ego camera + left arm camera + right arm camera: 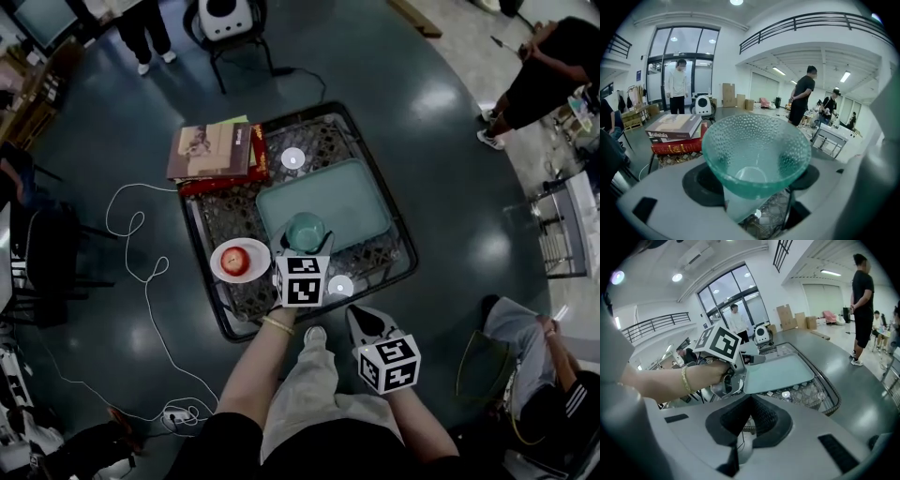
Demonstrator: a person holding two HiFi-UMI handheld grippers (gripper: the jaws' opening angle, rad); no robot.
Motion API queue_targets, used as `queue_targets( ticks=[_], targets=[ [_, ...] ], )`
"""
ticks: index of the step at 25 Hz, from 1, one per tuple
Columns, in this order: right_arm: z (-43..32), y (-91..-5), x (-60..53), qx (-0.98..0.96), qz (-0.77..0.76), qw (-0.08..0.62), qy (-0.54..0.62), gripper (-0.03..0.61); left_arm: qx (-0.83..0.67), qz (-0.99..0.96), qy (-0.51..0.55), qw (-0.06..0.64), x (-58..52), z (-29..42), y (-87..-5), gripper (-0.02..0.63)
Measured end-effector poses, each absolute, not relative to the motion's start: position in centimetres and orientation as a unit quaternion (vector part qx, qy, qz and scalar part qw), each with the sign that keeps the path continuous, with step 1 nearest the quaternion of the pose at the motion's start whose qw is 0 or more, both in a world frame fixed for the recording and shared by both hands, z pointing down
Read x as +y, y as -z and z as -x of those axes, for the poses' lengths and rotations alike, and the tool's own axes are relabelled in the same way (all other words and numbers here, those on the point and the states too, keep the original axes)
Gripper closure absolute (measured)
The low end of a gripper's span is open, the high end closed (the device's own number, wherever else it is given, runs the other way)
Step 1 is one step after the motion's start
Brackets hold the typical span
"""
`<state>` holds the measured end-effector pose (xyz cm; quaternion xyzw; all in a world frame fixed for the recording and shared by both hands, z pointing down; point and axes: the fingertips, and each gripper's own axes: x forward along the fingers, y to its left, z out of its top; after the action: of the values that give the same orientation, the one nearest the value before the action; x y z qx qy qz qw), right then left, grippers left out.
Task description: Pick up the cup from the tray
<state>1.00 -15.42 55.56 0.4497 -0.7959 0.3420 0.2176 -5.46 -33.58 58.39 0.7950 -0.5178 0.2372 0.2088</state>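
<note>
A teal dimpled glass cup (305, 232) is held by my left gripper (304, 251), lifted just over the near left corner of the pale green tray (347, 202). In the left gripper view the cup (756, 152) fills the middle, upright between the jaws, which are shut on its lower part. My right gripper (367, 324) hangs near my legs, off the table's front edge; its jaws meet with nothing between them (749, 417). From the right gripper view I see the left gripper's marker cube (718, 344) and the tray (777, 371).
The tray lies on a low wire-mesh table (384, 272). A red apple on a white plate (239, 260) sits left of the cup. Stacked books (214, 155) occupy the far left corner. Two small white discs (293, 158) lie on the mesh. People stand around on the dark floor.
</note>
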Motion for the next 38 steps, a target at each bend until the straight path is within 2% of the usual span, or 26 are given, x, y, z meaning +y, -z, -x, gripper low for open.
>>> queue_targets(
  ticks=[38],
  targets=[
    [-0.8, -49.1, -9.1, -0.844, -0.436, 0.18, -0.256, 0.577, -0.531, -0.787, -0.204, 0.239, -12.6, 8.2, -48.3, 0.238]
  ],
)
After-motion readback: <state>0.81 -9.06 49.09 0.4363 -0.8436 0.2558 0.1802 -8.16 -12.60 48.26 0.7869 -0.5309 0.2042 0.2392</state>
